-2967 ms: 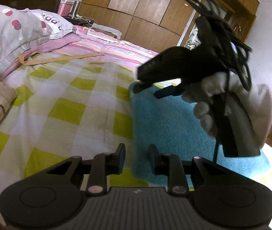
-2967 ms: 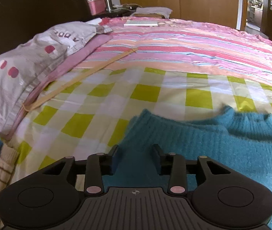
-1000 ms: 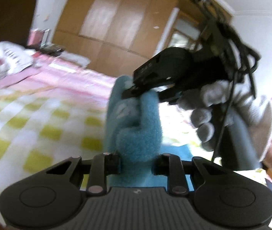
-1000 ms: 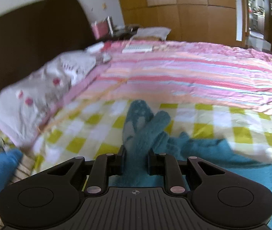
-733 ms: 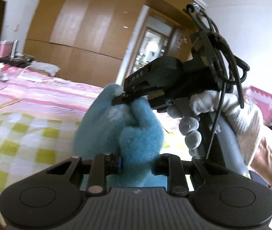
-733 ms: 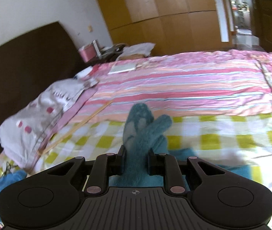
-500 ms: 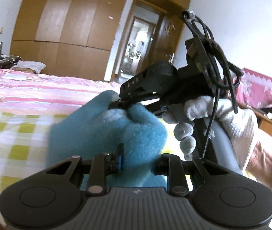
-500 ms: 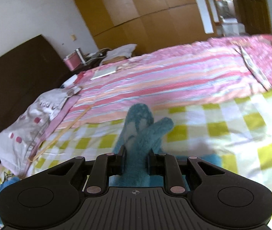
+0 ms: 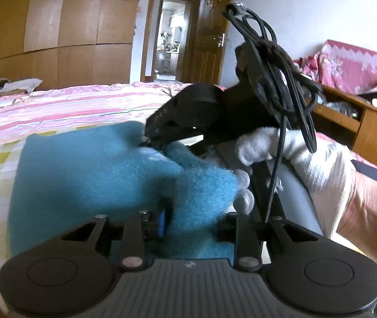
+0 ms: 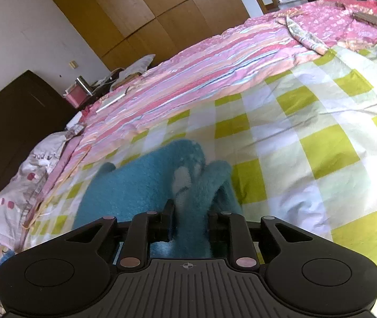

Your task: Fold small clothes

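Fabric of a fuzzy teal knitted sweater (image 9: 87, 175) is clamped between the jaws of the left gripper (image 9: 191, 214) and, in the right wrist view, between the jaws of the right gripper (image 10: 188, 220). The sweater (image 10: 135, 182) is held bunched above a bed with a yellow-and-white checked sheet (image 10: 321, 143). A pink striped quilt (image 10: 209, 71) is seen toward 12 o'clock.

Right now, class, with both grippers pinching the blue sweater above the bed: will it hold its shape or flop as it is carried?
Probably floppy: the blue sweater bunches in the right gripper and sags toward the checked sheet. Its fuzzy knit likely resists slipping in the left gripper. It seems light, since small pinches hold it up.
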Demonstrator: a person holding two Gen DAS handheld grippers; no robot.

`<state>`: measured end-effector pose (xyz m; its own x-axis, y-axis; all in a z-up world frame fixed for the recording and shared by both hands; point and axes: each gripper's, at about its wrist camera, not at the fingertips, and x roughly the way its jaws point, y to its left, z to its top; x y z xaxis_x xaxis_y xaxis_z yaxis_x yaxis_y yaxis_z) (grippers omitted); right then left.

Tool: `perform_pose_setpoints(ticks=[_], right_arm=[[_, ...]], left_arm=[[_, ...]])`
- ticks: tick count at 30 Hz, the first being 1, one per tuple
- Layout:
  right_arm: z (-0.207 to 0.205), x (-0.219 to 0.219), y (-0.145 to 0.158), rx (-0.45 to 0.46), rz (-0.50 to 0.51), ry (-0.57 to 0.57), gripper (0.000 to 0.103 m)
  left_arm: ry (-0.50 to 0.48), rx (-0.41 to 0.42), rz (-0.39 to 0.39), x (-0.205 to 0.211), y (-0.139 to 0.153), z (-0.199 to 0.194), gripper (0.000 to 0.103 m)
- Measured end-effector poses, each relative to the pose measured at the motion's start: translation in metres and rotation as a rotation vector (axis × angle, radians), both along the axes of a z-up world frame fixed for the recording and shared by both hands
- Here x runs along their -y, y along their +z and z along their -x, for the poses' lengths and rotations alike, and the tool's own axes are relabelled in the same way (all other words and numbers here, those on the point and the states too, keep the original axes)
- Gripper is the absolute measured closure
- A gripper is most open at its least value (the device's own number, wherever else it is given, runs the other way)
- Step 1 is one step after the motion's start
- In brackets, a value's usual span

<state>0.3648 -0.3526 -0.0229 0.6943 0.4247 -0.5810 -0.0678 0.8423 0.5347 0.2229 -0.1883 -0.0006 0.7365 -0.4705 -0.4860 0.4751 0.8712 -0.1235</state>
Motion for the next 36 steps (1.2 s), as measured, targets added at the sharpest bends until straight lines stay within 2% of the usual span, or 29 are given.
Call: perform_pose_setpoints(ticks=[3, 7, 11, 15, 17, 20, 22, 24, 26, 27, 29, 31, 33, 36], right_arm=[[0.004, 0.007, -0.001, 0.013, -0.014, -0.005, 0.075], [0.025, 0.017, 0.007, 0.045, -0.017, -0.032, 0.073], [0.062, 0.026, 0.022, 0.106, 0.017, -0.059, 0.073], [0.105, 0.025, 0.037, 0.169, -0.010, -0.018, 0.070], [0.121, 0.017, 0.041, 0.189, -0.009, 0.031, 0.069], [0.130, 0.004, 0.039, 0.176, 0.033, 0.086, 0.067], [0.130, -0.002, 0.030, 0.148, 0.086, 0.084, 0.066], [0.128, -0.004, 0.019, 0.108, 0.087, 0.094, 0.065], [0.131, -0.005, 0.008, 0.086, 0.116, 0.092, 0.073], [0.132, -0.003, 0.001, 0.074, 0.139, 0.075, 0.083], [0.135, 0.007, -0.018, 0.014, 0.075, 0.027, 0.086], [0.140, 0.015, -0.025, 0.005, 0.022, 0.004, 0.087], [0.144, 0.016, -0.019, 0.025, 0.019, 0.010, 0.086], [0.146, 0.015, -0.004, 0.049, 0.038, 0.024, 0.078]], left_arm=[[-0.015, -0.004, -0.006, 0.003, 0.000, -0.004, 0.058], [-0.036, 0.016, -0.021, -0.001, 0.005, 0.003, 0.056], [-0.077, 0.036, -0.016, -0.015, 0.013, 0.022, 0.053], [-0.089, 0.038, 0.011, -0.036, 0.023, 0.043, 0.051], [-0.086, 0.048, -0.011, -0.048, 0.024, 0.054, 0.050], [-0.053, 0.052, -0.047, -0.067, 0.026, 0.059, 0.050], [-0.017, 0.059, -0.067, -0.079, 0.027, 0.059, 0.050], [0.022, 0.052, -0.075, -0.088, 0.025, 0.056, 0.050], [0.054, 0.036, -0.079, -0.094, 0.021, 0.045, 0.050], [0.067, 0.032, -0.086, -0.096, 0.018, 0.040, 0.050], [0.096, 0.021, -0.098, -0.098, 0.012, 0.030, 0.050], [0.115, -0.005, -0.098, -0.101, 0.005, 0.019, 0.050], [0.126, -0.041, -0.091, -0.105, -0.003, 0.010, 0.050], [0.123, -0.050, -0.085, -0.108, -0.009, 0.009, 0.050]])
